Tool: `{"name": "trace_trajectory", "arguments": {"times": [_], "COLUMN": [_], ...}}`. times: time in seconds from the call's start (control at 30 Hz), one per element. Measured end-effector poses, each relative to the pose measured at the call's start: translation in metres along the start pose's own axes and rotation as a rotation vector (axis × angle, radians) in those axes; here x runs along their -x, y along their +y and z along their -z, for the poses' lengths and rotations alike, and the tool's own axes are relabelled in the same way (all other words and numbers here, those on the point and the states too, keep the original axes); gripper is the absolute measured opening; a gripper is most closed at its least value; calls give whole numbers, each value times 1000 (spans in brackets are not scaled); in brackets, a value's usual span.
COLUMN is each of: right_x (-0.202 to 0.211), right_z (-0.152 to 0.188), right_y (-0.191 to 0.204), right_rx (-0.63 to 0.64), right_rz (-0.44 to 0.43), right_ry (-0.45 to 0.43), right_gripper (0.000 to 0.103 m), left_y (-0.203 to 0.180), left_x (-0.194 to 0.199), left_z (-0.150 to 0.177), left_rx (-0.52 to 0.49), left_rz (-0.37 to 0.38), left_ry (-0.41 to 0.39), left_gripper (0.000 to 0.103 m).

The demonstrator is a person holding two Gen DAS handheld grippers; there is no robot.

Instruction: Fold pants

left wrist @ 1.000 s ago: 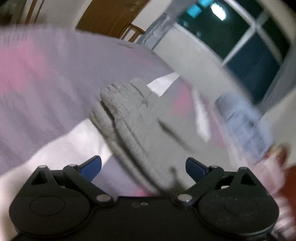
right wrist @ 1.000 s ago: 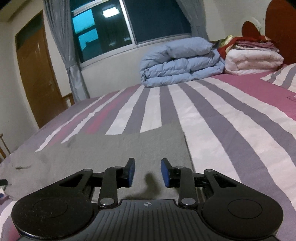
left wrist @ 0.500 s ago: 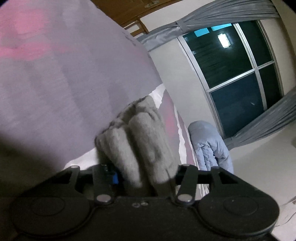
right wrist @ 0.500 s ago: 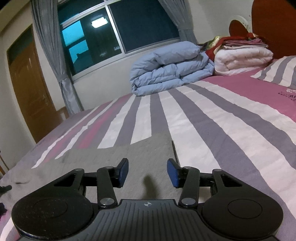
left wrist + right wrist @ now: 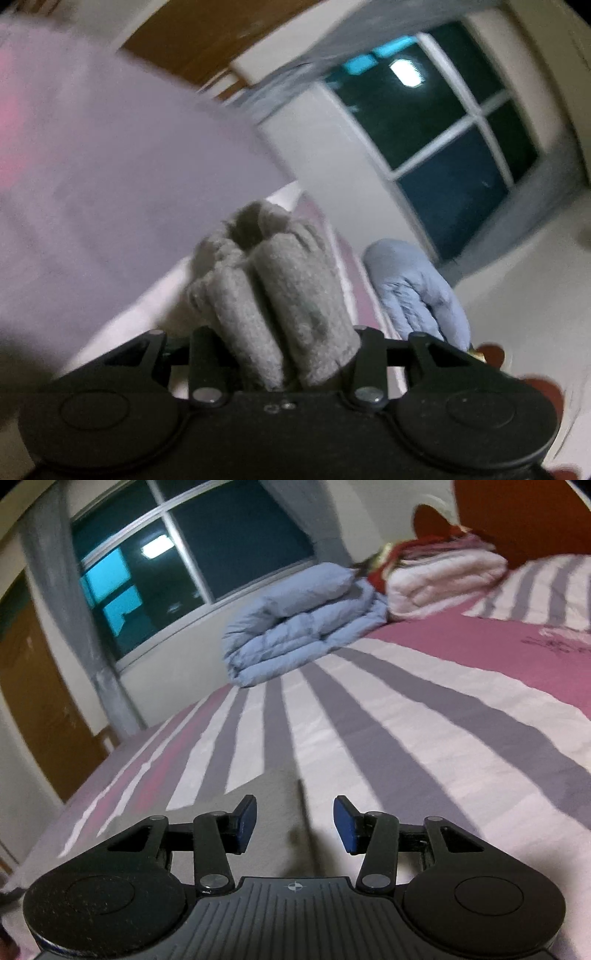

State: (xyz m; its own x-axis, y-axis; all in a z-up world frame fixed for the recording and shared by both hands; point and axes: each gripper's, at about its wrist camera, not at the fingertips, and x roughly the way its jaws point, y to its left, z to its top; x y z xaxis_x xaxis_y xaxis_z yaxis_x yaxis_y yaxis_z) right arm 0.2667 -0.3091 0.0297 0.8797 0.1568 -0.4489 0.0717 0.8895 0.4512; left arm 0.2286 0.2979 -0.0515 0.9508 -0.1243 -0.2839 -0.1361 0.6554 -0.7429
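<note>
left gripper (image 5: pixel 282 354): jaws clamped on the pants (image 5: pixel 273 295), a fuzzy grey knit bunched into thick rolls
right gripper (image 5: pixel 294 825): jaws wide, holding nothing, flat grey pants (image 5: pixel 273 805) edge between them
bed (image 5: pixel 424 716): striped sheet
duvet (image 5: pixel 303 620): puffy blue, 12 o'clock

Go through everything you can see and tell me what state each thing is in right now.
Left tongs: shut on bunched gray pants.
Right tongs: open, empty, over the pants' flat part.
Blue duvet: folded on the striped bed.
Pink blanket: folded.
</note>
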Motion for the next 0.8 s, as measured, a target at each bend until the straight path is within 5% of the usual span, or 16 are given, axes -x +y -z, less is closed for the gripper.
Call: {"name": "trace_trajectory", "arguments": {"times": [0.17,0.33,0.5,0.8], "right_x": [3,14,27,41], "right_z": [-16,-27,-35,-32], "right_y": [-11,-37,-67,-111], "right_rx": [51,21,-44,-193], "right_rz": [90,75,55,73], "right_ry": [15,30,31,32], "right_gripper": [47,47,47,47], "left_y": [-77,-153,-219,-294], "left_x": [-2,-27,-63,-102], "left_z": [15,47,104,227], "left_rx": [-142,-309,-391,-626], "left_rz": [83,186,251,235], "left_ry": [21,127,230,385], "left_gripper": [29,29,29,29]}}
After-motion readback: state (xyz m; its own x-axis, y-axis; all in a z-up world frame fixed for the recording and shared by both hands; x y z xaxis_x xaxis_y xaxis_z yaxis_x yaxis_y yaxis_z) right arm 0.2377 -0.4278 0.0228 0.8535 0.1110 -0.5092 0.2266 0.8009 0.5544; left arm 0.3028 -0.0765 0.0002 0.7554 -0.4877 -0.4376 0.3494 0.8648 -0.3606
